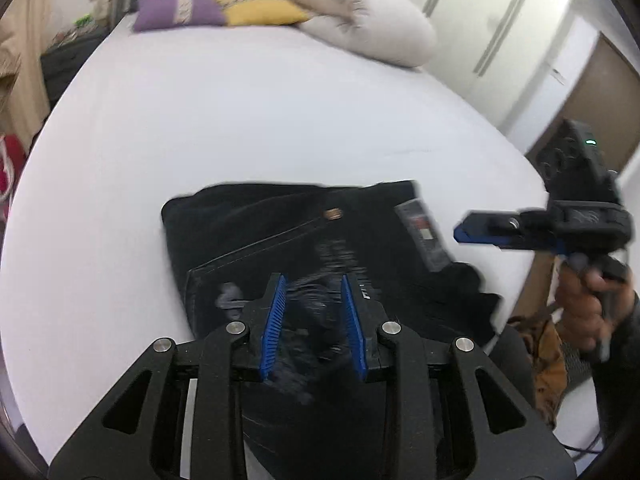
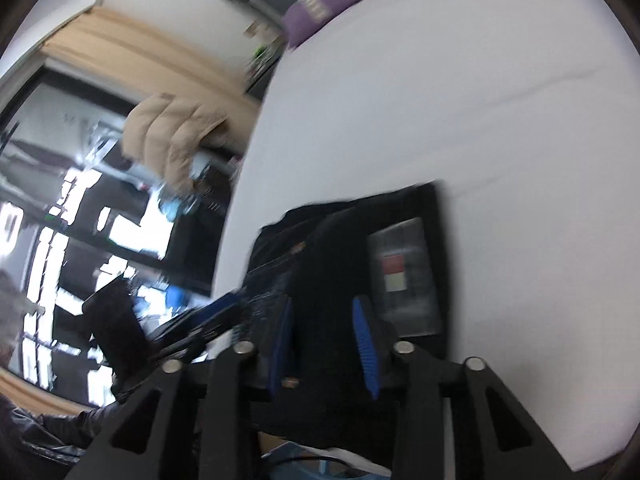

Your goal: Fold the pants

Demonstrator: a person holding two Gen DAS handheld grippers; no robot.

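Note:
Black pants (image 1: 280, 240) lie folded into a compact block on the white bed (image 1: 240, 120), near its front edge. A brass button (image 1: 333, 213) and a grey label (image 1: 424, 236) with red and white patches face up. My left gripper (image 1: 313, 292) hovers over the near part of the pants with its blue pads apart and only the cloth below showing between them. A hand holds my right gripper (image 1: 460, 233) just right of the label, above the sheet. In the right wrist view that gripper (image 2: 324, 304) stands open over the pants (image 2: 340, 240), with the left gripper (image 2: 236, 304) blurred at the left.
At the head of the bed lie a purple and yellow pillow (image 1: 216, 10) and a white pillow (image 1: 368, 16). White wardrobe doors (image 1: 500, 28) stand to the right. A beige jacket (image 2: 172, 140) hangs by a dark window (image 2: 80, 220) beyond the bed's left edge.

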